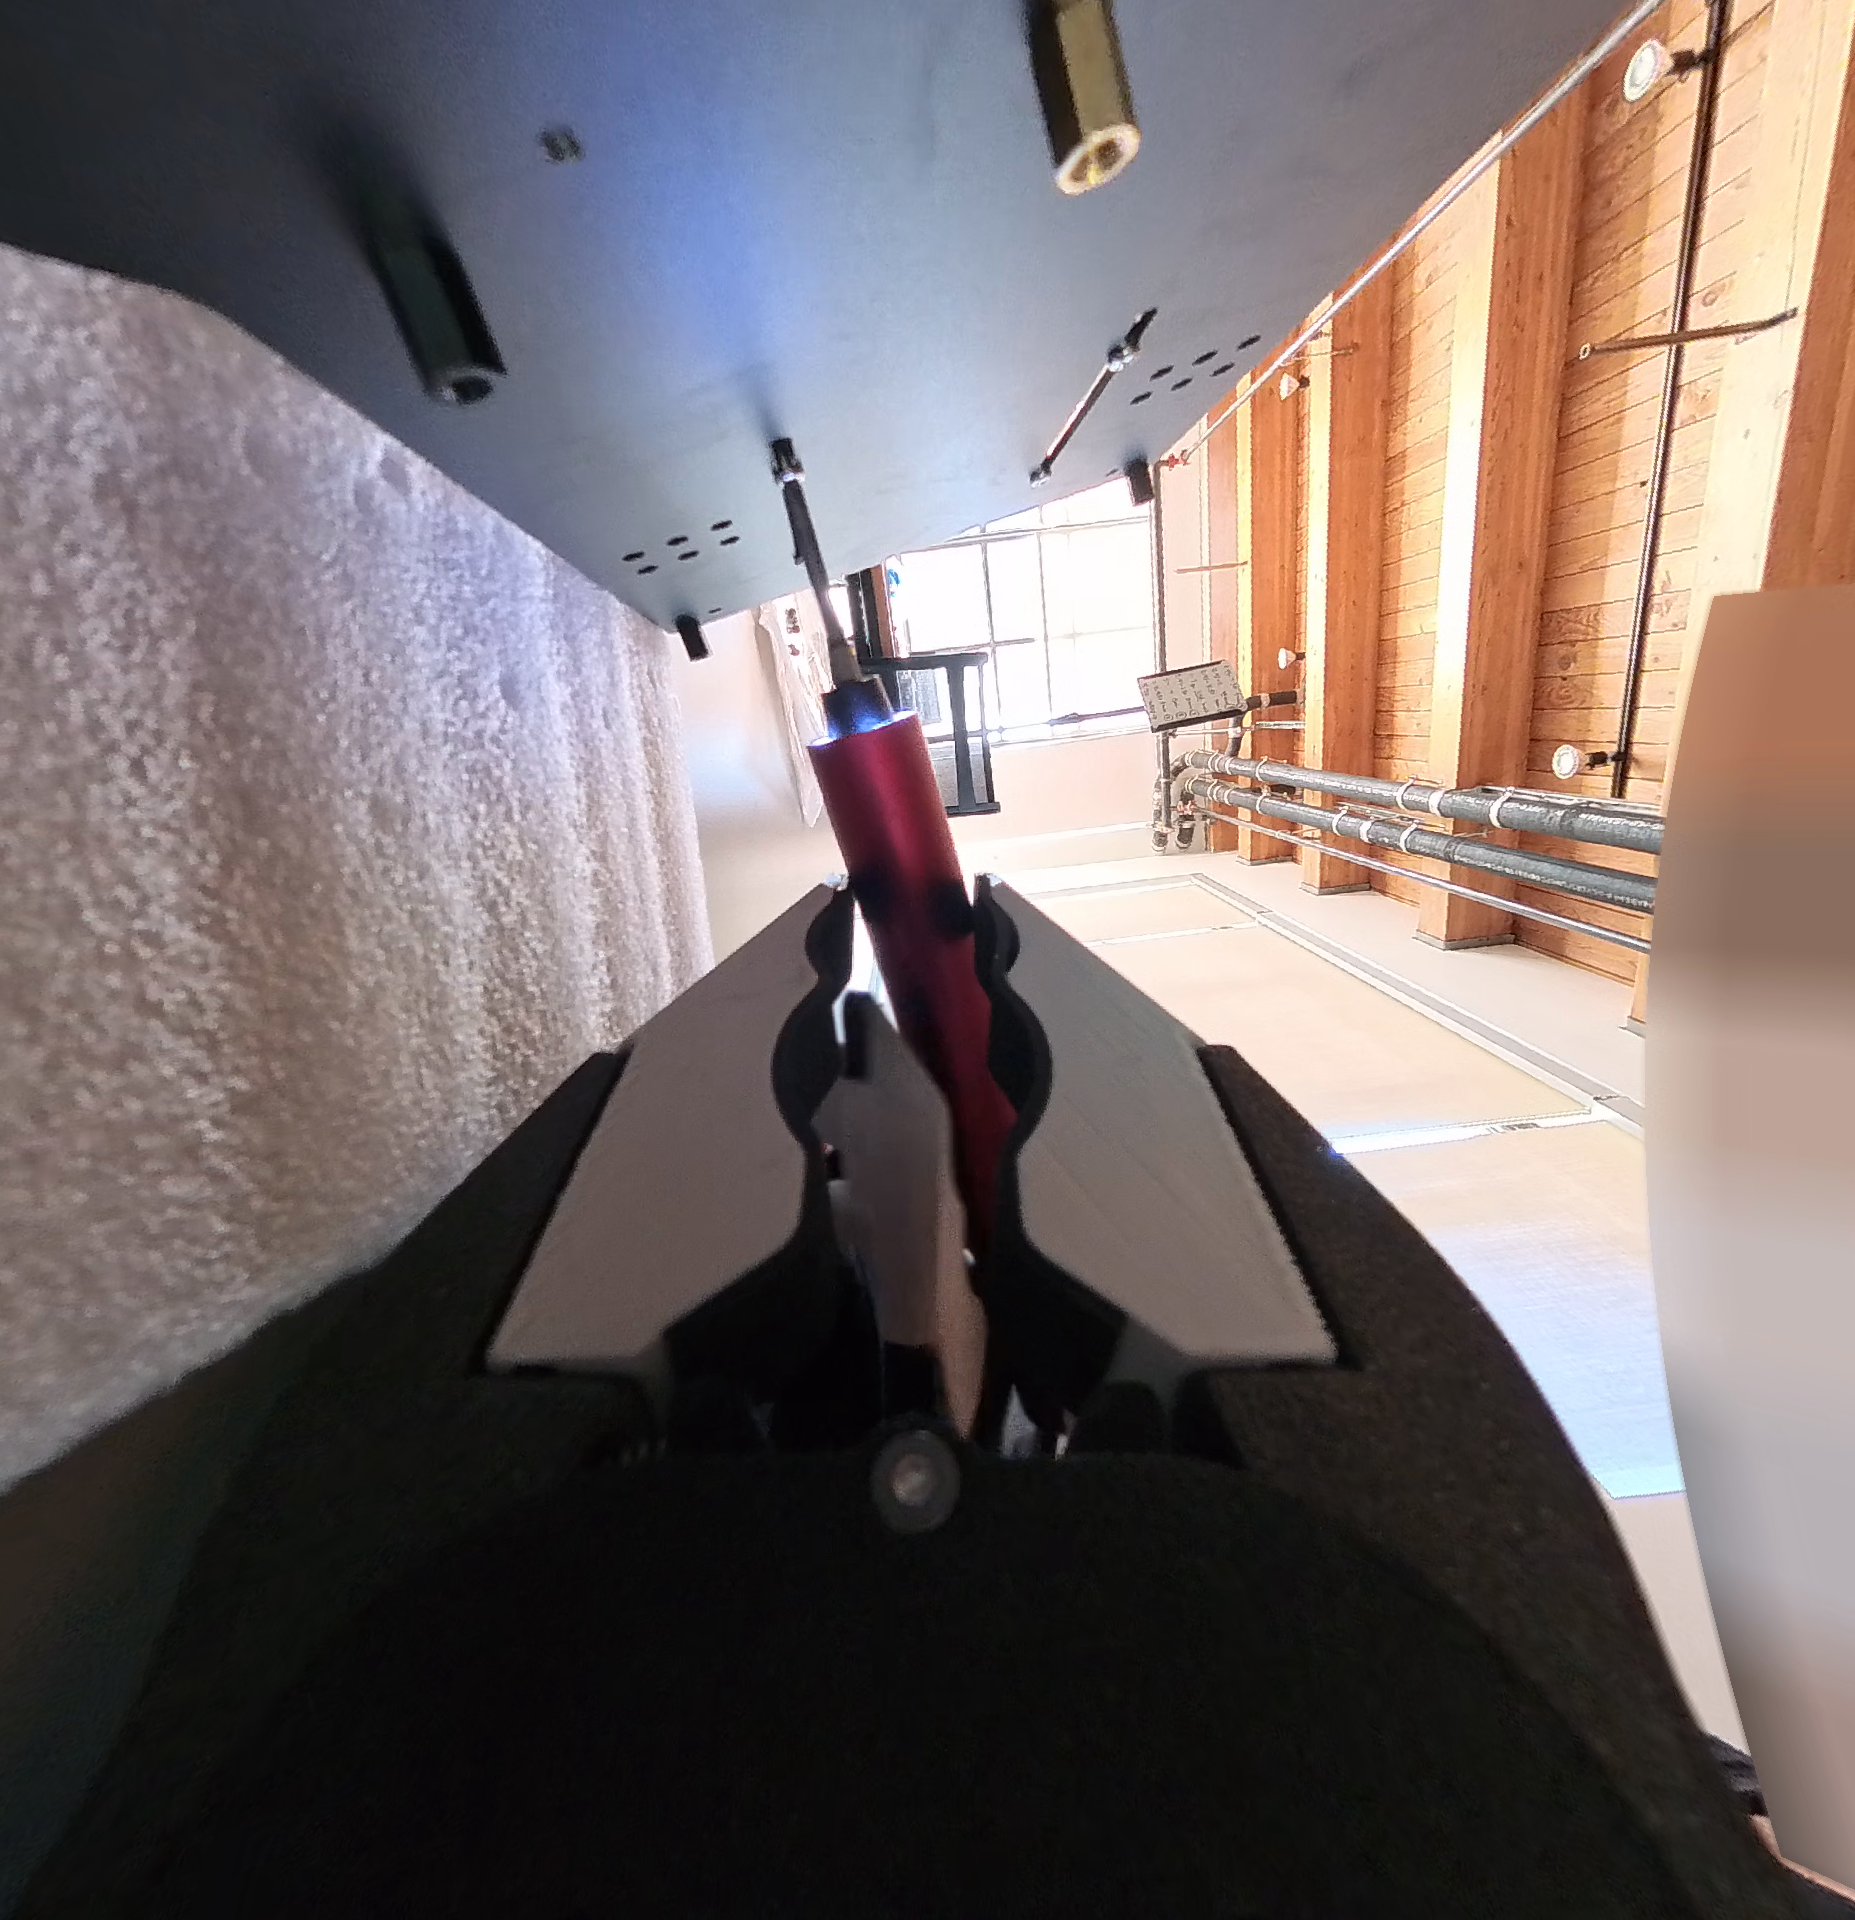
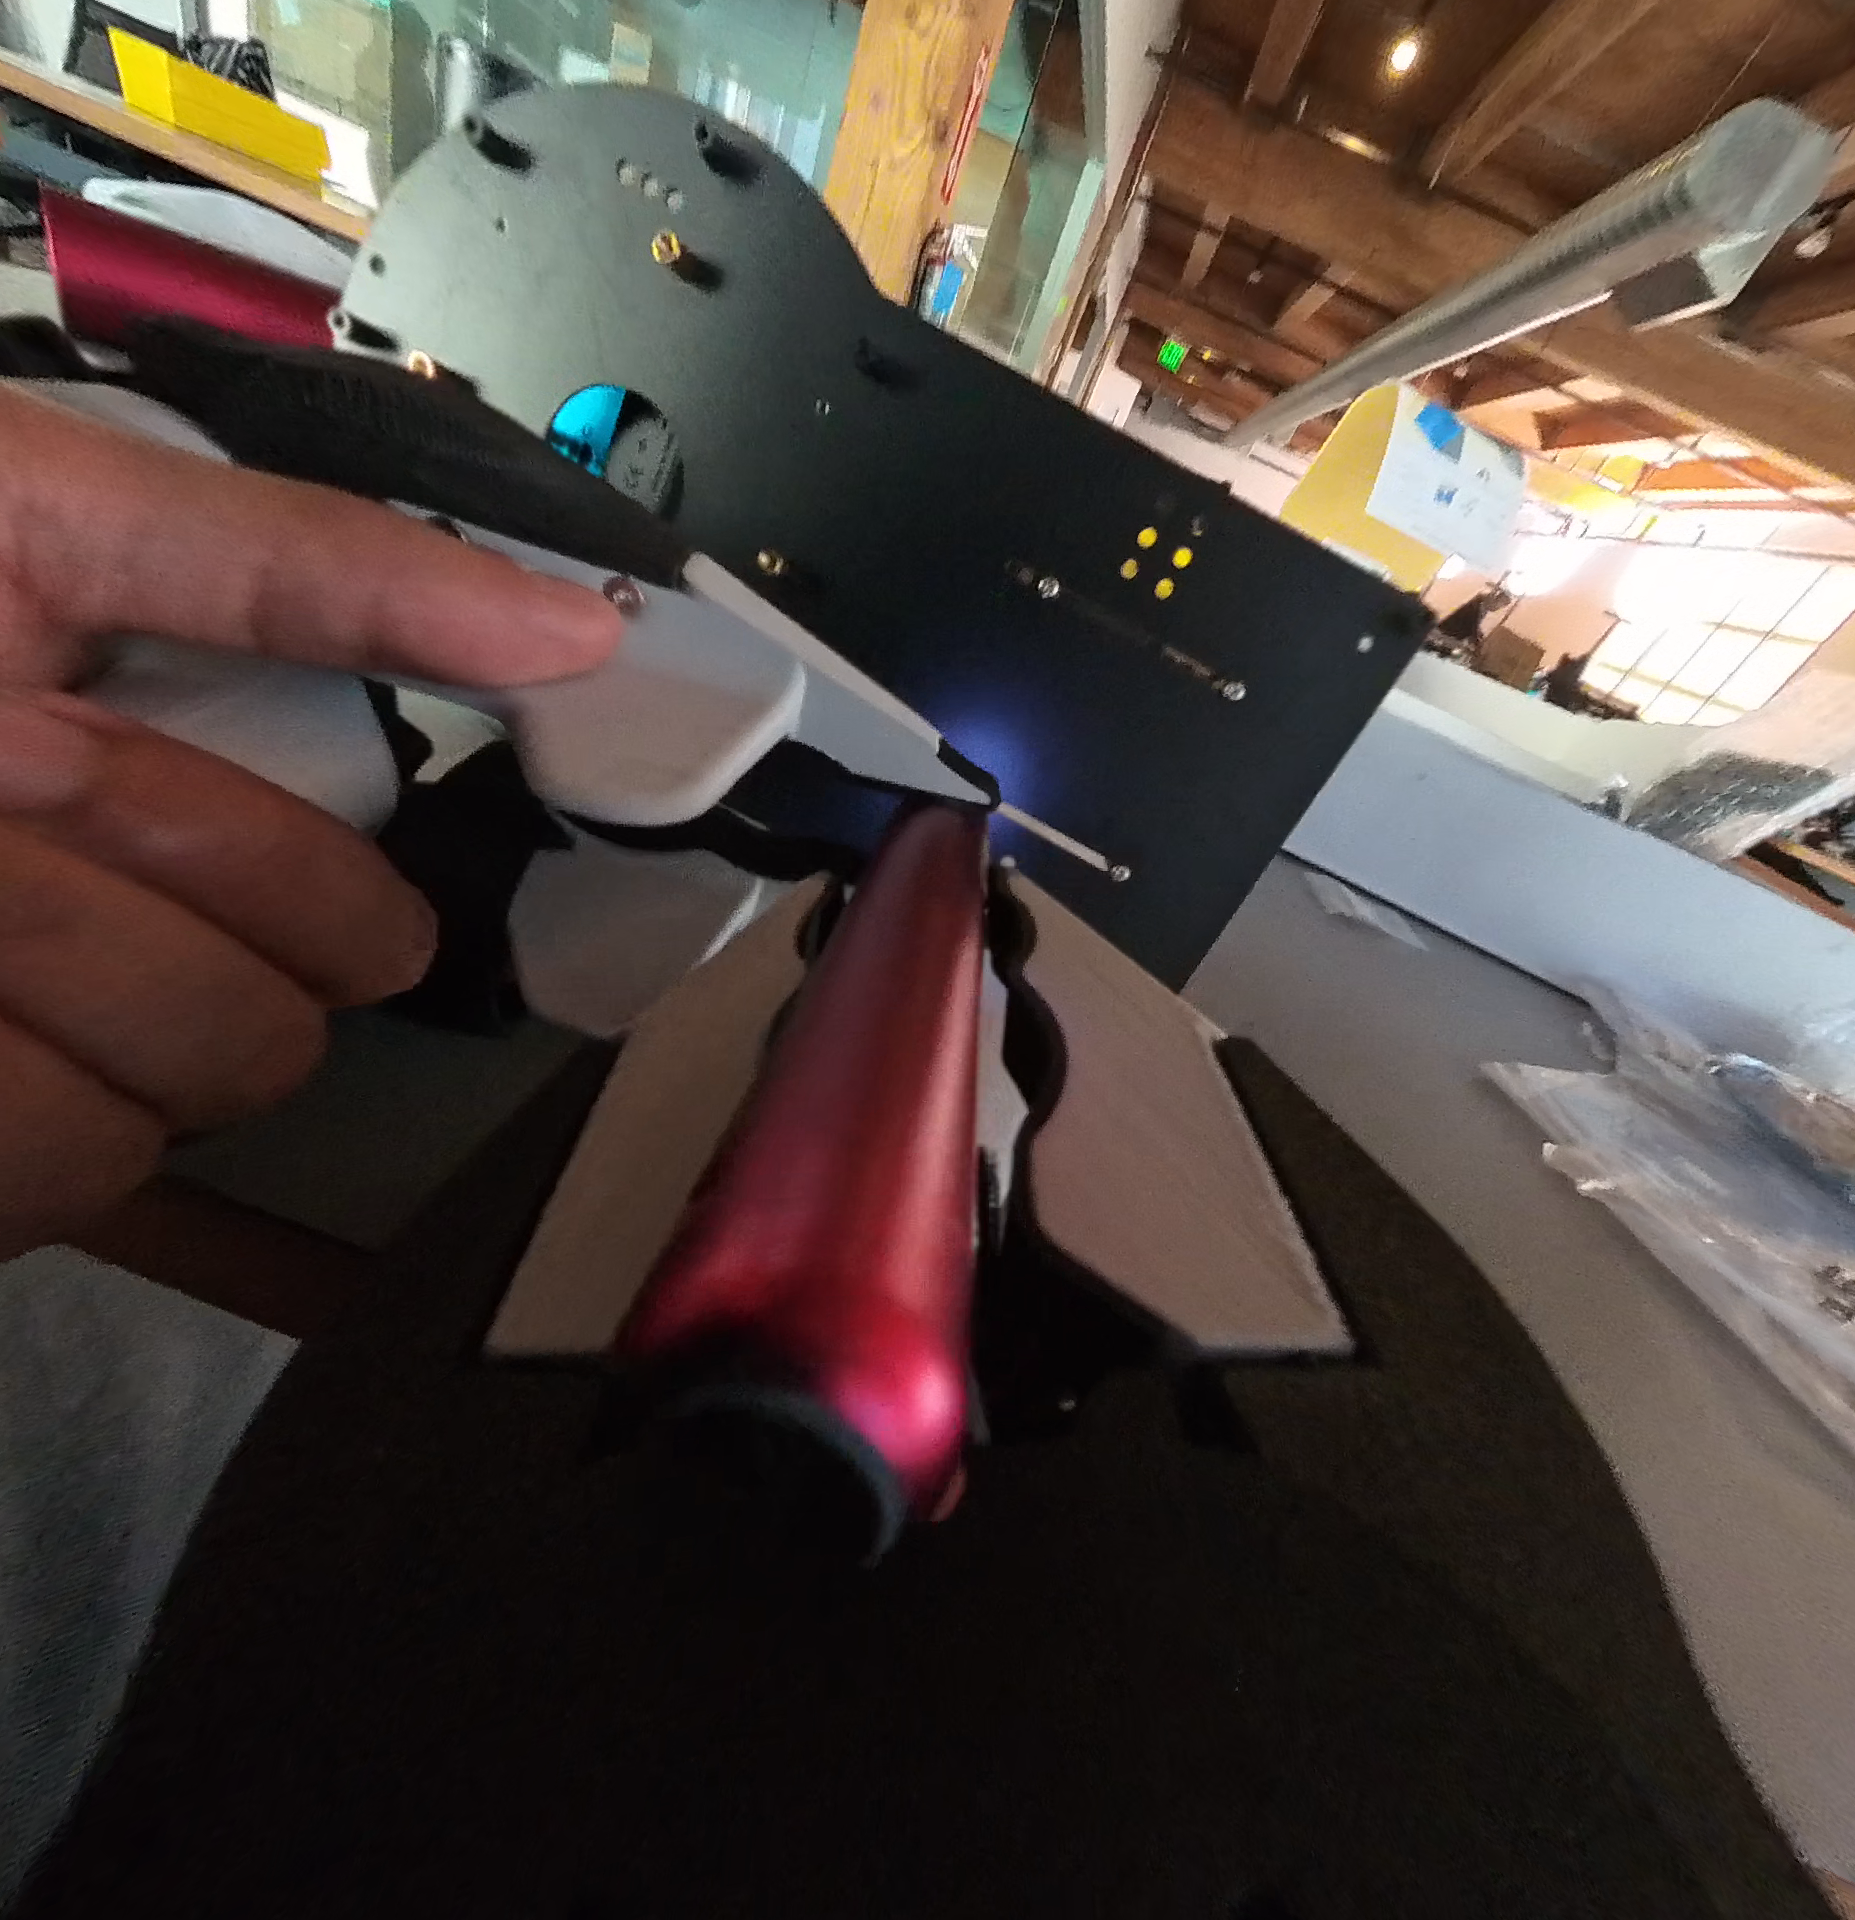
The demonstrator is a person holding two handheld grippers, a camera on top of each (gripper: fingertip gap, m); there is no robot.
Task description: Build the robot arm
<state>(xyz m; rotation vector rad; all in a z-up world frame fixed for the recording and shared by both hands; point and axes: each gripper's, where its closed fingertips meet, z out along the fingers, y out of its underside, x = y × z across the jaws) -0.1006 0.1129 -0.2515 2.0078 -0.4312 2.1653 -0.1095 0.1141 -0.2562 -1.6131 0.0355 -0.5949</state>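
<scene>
Screwdriver [image 1: 895,831] red, clamped in left tongs [image 1: 910,914] | bit on black plate [image 1: 694,312] screw | right tongs [image 2: 907,883] clamp same screwdriver

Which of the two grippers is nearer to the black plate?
Left. The left gripper runs close along the black plate; the bit of its red screwdriver reaches a screw there. The right gripper, shut on a red handle, seems to stop short of it.

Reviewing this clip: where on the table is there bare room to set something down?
Bare grey tabletop shows between the black plate and the clear plastic bags, bordered behind by a white box. Crowded at the plate's face: right gripper, left gripper, red screwdriver and a hand.
</scene>
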